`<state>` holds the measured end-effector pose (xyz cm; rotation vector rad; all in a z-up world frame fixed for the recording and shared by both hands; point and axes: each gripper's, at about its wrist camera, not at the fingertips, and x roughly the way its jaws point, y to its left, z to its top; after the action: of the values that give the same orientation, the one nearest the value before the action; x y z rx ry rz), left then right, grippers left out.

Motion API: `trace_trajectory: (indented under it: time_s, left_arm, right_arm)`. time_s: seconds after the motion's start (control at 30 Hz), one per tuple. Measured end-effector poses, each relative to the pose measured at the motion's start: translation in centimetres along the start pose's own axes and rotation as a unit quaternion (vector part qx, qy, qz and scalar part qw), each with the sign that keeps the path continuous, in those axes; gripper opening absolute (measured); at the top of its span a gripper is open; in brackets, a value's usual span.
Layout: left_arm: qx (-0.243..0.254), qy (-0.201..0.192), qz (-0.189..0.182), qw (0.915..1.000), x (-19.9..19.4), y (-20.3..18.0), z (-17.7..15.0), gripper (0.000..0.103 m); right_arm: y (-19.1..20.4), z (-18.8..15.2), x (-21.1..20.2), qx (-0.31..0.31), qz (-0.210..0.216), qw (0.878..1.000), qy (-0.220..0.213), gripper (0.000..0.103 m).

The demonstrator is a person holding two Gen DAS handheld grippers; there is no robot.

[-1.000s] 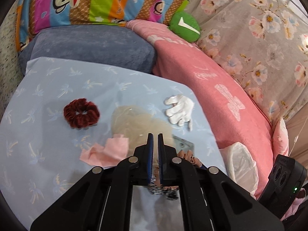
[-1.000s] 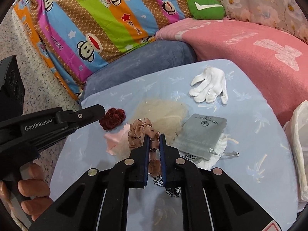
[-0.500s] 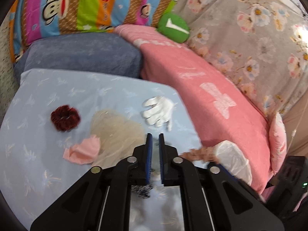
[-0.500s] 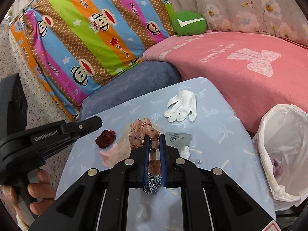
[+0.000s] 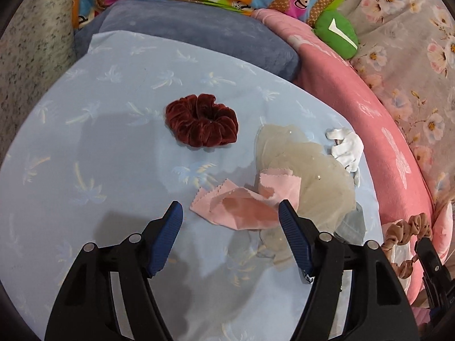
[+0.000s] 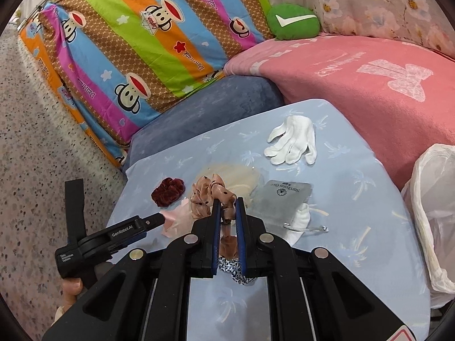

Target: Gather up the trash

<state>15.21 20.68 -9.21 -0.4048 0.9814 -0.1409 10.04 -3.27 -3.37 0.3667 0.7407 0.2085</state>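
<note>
A crumpled pink cloth (image 5: 247, 199) lies on the light blue table cover (image 5: 85, 147), overlapping a beige sheer piece (image 5: 310, 170). My left gripper (image 5: 231, 213) hovers low over the pink cloth with its jaws opening wide, one finger on each side of it and neither pad touching. A dark red scrunchie (image 5: 203, 123) lies just beyond. My right gripper (image 6: 227, 199) is shut on a tan spotted scrunchie (image 6: 209, 194), with a black-and-white spotted one (image 6: 233, 268) hanging below it. That tan scrunchie (image 5: 409, 230) also shows at the right edge of the left wrist view.
A white glove (image 6: 293, 139) and a grey pouch (image 6: 284, 199) lie further along the table. A white plastic bag (image 6: 432, 213) stands open off the table's right edge. Blue cushion (image 6: 204, 105), pink blanket (image 6: 369, 85) and striped pillow (image 6: 142, 34) surround the table.
My left gripper has dropped towards the table and swung over the pink cloth, and its jaws have gone from shut to wide apart. The right gripper keeps its grip on the scrunchies.
</note>
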Motion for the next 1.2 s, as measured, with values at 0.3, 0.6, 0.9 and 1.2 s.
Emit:
trace_trajectory:
  time_s: [0.3,0.6,0.9,1.2]
  left_arm:
    - [0.001,0.04,-0.043,0.9983,3.3,-1.2,-0.2,0.054]
    - [0.005,0.052,-0.052,0.9973,2.9,-1.2,-0.9,0.005]
    - [0.019,-0.012,-0.059,0.998,-3.2,-2.6,-0.2,0.005]
    - [0.056,-0.063,-0.092,0.9922,-8.2,-7.4,0.3,0.005]
  right_arm:
    - [0.5,-0.2,2.0,-0.003,-0.005,1.0,0.013,0.01]
    - [0.5,-0.7,1.8,-0.002,-0.004,1.0,0.015,0.01]
    - [0.4,-0.3,-1.1,0.002,0.006,1.0,-0.012,0.01]
    - [-1.0,-0.1,-4.8,0.015,0.009,0.999,-0.043,0.01]
